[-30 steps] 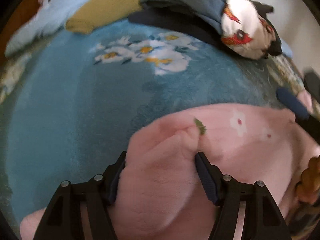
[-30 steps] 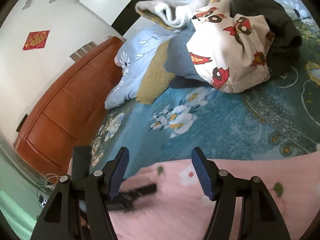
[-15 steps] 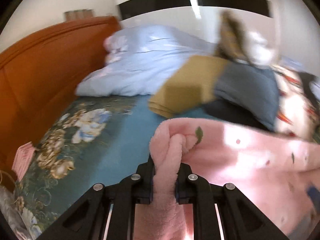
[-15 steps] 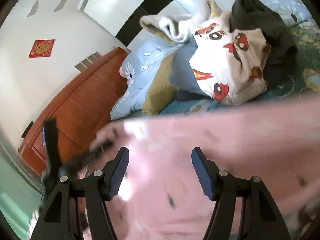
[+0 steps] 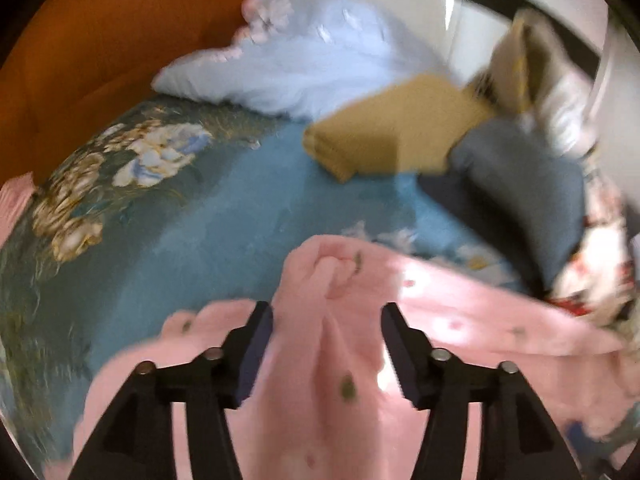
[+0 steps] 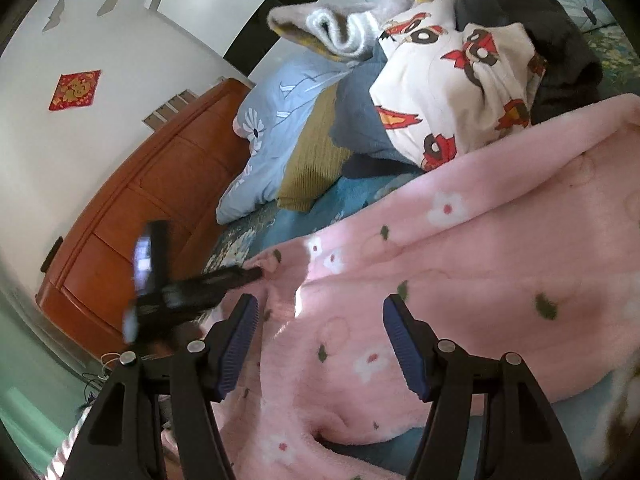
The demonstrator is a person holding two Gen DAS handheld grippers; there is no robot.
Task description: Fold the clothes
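A fluffy pink garment with small flowers and green leaves [image 6: 460,280] lies spread over the blue floral bed cover [image 5: 224,236]. In the left wrist view a bunched fold of it [image 5: 332,320] lies between the jaws of my left gripper [image 5: 327,316], which stand open with the fabric loose between them. In the right wrist view my right gripper [image 6: 320,312] is open and empty above the pink garment. The left gripper shows there as a dark blurred shape [image 6: 188,288] at the garment's left edge.
A pile of clothes lies at the far side: a mustard folded piece [image 5: 396,132], a grey-blue piece [image 5: 524,192], a white one with red print [image 6: 452,92], a black one [image 6: 552,40]. A light blue pillow [image 5: 312,64] lies against the wooden headboard [image 6: 152,200].
My left gripper was shut on the pink fold half a second ago and has opened. The pink garment has dropped from the air back onto the bed. My right gripper stayed open.
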